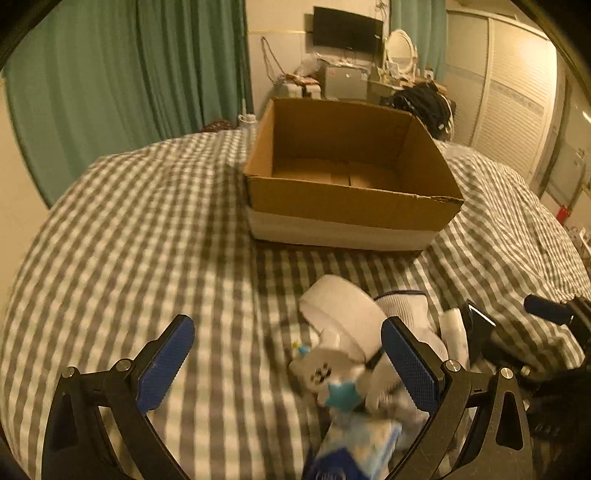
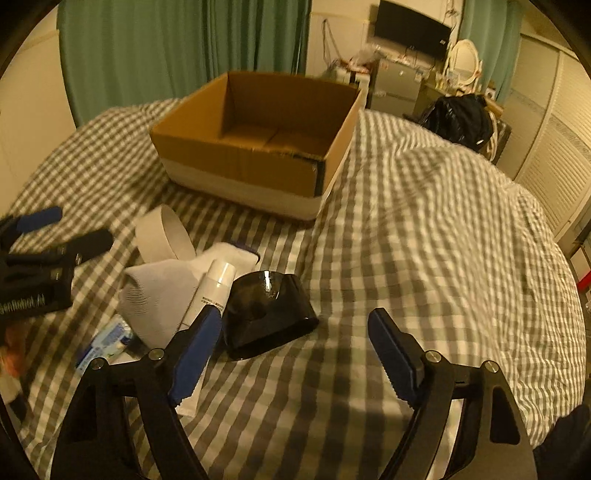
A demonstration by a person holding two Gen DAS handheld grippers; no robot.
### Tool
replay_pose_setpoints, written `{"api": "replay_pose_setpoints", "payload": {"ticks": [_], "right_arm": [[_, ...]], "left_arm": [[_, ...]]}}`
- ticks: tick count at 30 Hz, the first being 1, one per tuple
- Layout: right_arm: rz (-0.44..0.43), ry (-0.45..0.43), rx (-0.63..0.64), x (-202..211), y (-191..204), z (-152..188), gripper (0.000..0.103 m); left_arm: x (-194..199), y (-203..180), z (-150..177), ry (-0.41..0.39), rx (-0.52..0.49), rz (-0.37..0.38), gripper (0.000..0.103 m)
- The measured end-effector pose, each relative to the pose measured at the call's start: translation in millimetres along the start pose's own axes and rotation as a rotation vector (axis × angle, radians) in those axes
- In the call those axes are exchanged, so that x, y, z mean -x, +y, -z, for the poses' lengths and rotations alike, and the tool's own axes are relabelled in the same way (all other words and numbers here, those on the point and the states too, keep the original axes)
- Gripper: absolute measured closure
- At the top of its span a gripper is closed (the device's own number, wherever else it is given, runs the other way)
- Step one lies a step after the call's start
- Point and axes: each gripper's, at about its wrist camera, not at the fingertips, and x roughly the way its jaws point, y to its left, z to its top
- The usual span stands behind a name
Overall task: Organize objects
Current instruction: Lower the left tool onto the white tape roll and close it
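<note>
An open, empty cardboard box (image 1: pixel 351 206) (image 2: pixel 236 166) stands on a checked bed. In front of it lies a pile: a white tape roll (image 1: pixel 341 314) (image 2: pixel 160 230), a white sock (image 1: pixel 406 314) (image 2: pixel 159 299), a white tube (image 2: pixel 212 291), a black curved bowl-like piece (image 2: pixel 266 310), a blue tissue packet (image 1: pixel 365 443) (image 2: pixel 107 341) and a small white toy with a teal star (image 1: pixel 332 380). My left gripper (image 1: pixel 288 339) is open just over the pile's left side. My right gripper (image 2: pixel 295 332) is open, its left finger beside the black piece and the tube.
The checked bedspread (image 1: pixel 147 240) (image 2: pixel 443 240) stretches left and right of the pile. Green curtains (image 1: pixel 110 74), a wall TV (image 1: pixel 347 31), a cluttered desk with a mirror and a white wardrobe (image 1: pixel 517 110) stand behind the bed. A dark bag (image 2: pixel 461 114) lies at the far edge.
</note>
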Motion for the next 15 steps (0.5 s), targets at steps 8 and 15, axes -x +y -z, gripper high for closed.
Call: {"api": "replay_pose_setpoints", "payload": {"ticks": [8,15], "right_arm": [[-0.007,0.121,0.02,-40.6,6.5,-9.8,0.023],[-0.053,0.15,0.01,-54.2,7.8,-12.1,0.042]], "left_arm": [[-50.0,-19.9,-9.6,0.081,-0.092,0.08,0.0],[-70.8,-14.5,-8.6,0.138,-0.047,0.153,0.023]]}}
